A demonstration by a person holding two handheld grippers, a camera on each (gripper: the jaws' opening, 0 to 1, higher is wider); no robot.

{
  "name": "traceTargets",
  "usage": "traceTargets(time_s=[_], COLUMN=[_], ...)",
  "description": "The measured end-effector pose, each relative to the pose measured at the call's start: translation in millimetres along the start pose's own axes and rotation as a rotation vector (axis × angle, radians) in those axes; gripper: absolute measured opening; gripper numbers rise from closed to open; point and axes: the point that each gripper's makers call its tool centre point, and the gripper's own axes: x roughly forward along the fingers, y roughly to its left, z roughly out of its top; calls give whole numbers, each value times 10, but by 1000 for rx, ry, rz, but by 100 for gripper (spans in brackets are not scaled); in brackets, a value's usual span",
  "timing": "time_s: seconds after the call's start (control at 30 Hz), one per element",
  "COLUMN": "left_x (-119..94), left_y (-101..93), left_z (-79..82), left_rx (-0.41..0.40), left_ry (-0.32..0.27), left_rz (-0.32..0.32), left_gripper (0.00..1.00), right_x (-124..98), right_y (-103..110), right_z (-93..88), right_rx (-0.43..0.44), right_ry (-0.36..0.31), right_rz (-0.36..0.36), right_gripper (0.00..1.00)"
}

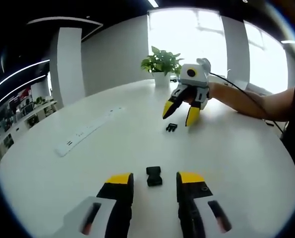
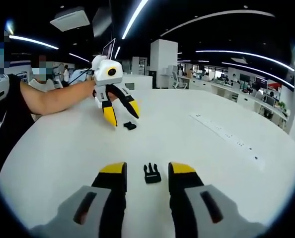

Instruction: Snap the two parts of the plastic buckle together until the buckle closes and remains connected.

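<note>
Two buckle halves lying loose and well apart on the white surface [image 1: 237, 163], neither yet held. In the left gripper view, socket half [image 1: 154, 176] low in the centre, just beyond and between the tips of the left hand-held gripper [image 1: 155, 181], jaws spread wide to either side of it, not touching. Pronged half [image 1: 171, 128] higher, centre-right, just below the yellow tips of the right hand-held gripper [image 1: 180, 113], also open wide and hovering above it. In the right gripper view, roles swapped: pronged half [image 2: 152, 173] low centre between the right hand-held gripper [image 2: 146, 173] tips; socket half [image 2: 130, 126] upper left of centre beside the left hand-held gripper [image 2: 122, 115].

Both pieces small, black, hard plastic: likely very light, stiff, smooth enough to skid or flip on the surface when pinched off-centre. Best taken across the flat side walls of each body, away from the mating end, leaving prongs and socket mouth free. Prongs springy; squeezing them would block the snap. Firm, square grip needed, since closing calls for a straight push with some force.

Elsewhere: white power strip [image 1: 88, 131] left of centre, potted plant [image 1: 161, 64] at the top.
</note>
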Motion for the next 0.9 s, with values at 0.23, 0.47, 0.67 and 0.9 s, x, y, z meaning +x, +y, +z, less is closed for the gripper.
traceTargets(time_s=[0.23,0.47,0.67,0.9], left_x=[-2,2,6,13], left_y=[-18,20,22,14], left_z=[-2,-9,-18,-26], left_rx=[0,-1,-6,-14], left_ry=[1,6,4,5], left_rz=[-3,0,-5,-12], left_gripper=[30,30,30,30], right_x=[-1,4,15,46], right_y=[18,16,21,36], right_z=[-17,-30,-42,-86], right_rx=[4,6,14,21], right_ry=[6,10,13,16], right_rz=[2,2,6,6], right_gripper=[30,29,28,27])
